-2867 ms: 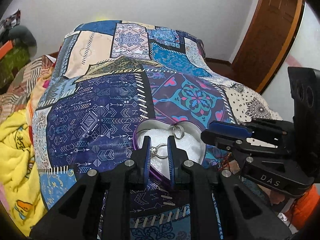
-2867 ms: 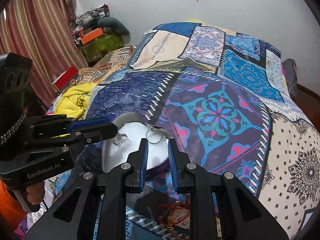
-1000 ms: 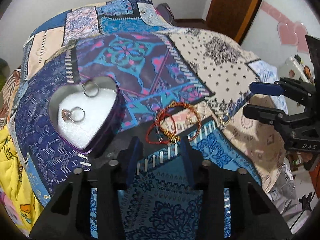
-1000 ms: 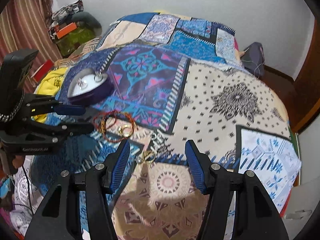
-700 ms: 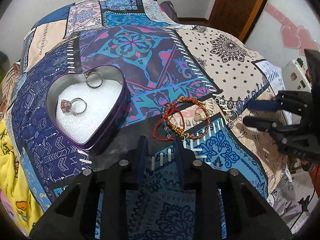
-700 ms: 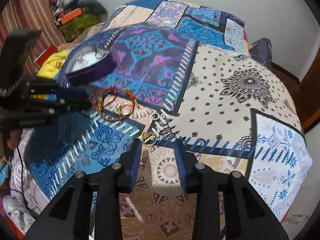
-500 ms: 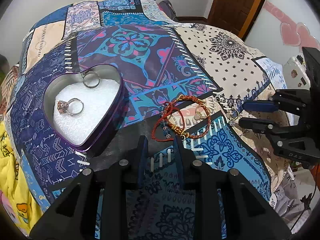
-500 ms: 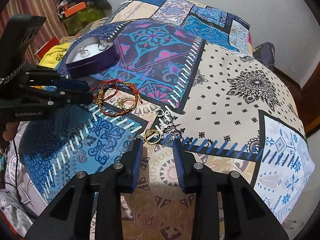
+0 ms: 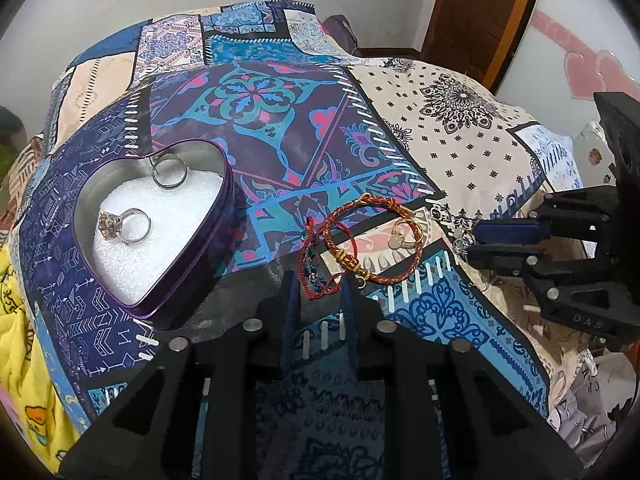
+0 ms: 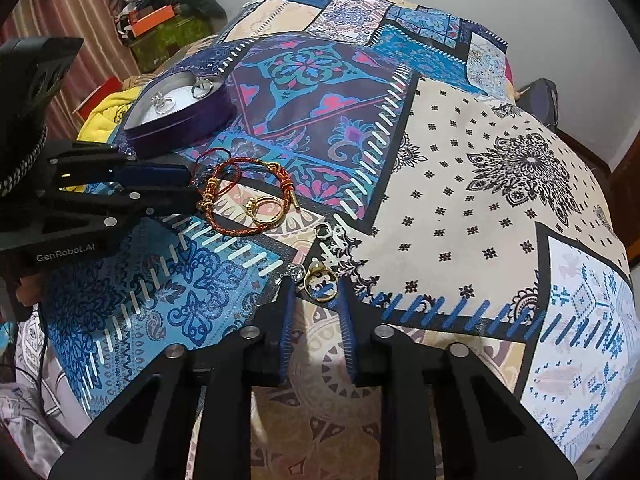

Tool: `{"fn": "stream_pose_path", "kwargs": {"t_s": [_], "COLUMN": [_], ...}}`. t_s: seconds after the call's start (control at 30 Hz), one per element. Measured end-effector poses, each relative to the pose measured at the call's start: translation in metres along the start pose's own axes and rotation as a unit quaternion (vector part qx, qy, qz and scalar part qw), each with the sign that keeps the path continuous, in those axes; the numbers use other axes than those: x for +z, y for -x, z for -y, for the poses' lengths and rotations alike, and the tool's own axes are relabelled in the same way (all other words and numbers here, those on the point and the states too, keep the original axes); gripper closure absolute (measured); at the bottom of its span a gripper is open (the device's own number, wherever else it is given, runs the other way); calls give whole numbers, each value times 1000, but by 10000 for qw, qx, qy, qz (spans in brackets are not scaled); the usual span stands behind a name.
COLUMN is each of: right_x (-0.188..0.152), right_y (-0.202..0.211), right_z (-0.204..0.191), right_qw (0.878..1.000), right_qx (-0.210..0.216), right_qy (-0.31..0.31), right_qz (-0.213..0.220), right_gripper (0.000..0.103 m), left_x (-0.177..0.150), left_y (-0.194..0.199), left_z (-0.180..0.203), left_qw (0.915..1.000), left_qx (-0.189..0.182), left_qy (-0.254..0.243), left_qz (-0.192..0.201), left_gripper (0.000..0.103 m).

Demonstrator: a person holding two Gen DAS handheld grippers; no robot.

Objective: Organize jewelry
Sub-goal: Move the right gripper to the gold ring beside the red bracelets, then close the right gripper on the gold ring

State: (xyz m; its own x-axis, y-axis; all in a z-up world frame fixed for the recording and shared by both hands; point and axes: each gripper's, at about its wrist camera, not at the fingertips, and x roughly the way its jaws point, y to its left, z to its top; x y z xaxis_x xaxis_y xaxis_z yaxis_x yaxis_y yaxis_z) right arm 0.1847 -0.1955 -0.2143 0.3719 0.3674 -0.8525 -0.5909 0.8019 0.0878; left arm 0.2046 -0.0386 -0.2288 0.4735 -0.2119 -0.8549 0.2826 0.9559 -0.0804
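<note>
A purple heart-shaped tin (image 9: pixel 188 276) with white foam holds two rings (image 9: pixel 128 226). To its right on the bedspread lie a thin red bracelet (image 9: pixel 310 268) and a thicker red-and-gold bracelet (image 9: pixel 372 276) around a gold ring (image 9: pixel 404 236). My left gripper (image 9: pixel 318 280) has the thin bracelet's near loop between its tips. Its jaws are closing, and no pad clearly presses on the cord. My right gripper (image 10: pixel 316 286) is closing around another gold ring (image 10: pixel 320 280), with slim gaps still showing. A small clear stone (image 10: pixel 296 270) lies by its left fingertip.
A silver ring (image 10: pixel 323 230) lies just beyond the right gripper. The patchwork bedspread (image 10: pixel 500 184) stretches away to the right. A yellow blanket (image 9: pixel 16 320) lies at the bed's left edge, and a wooden door (image 9: pixel 480 12) stands behind.
Both grippers left the tin and came to the loose jewelry on its right. Over the last second both jaws narrowed, and the right gripper sank onto the gold ring.
</note>
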Motion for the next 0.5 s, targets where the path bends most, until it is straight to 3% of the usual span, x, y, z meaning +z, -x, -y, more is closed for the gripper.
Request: {"fn": "stream_pose_path", "kwargs": {"t_s": [0.2,0.5], "right_x": [1,13], "right_y": [-3,-10], "right_z": [-2,-1], "right_qw": [9997,9994], "right_qx": [-187,-258], "right_qy": [157,242], "right_qz": [23,48], "right_gripper": [93,89], "left_x": [1,-5], "left_y": [-1,6], "left_z": [-7,-14], "left_qw": [9998,9994], "left_qx": [-72,-92], "left_qy": [202,328], "left_qz": [34,44], "left_gripper": [99,102]}}
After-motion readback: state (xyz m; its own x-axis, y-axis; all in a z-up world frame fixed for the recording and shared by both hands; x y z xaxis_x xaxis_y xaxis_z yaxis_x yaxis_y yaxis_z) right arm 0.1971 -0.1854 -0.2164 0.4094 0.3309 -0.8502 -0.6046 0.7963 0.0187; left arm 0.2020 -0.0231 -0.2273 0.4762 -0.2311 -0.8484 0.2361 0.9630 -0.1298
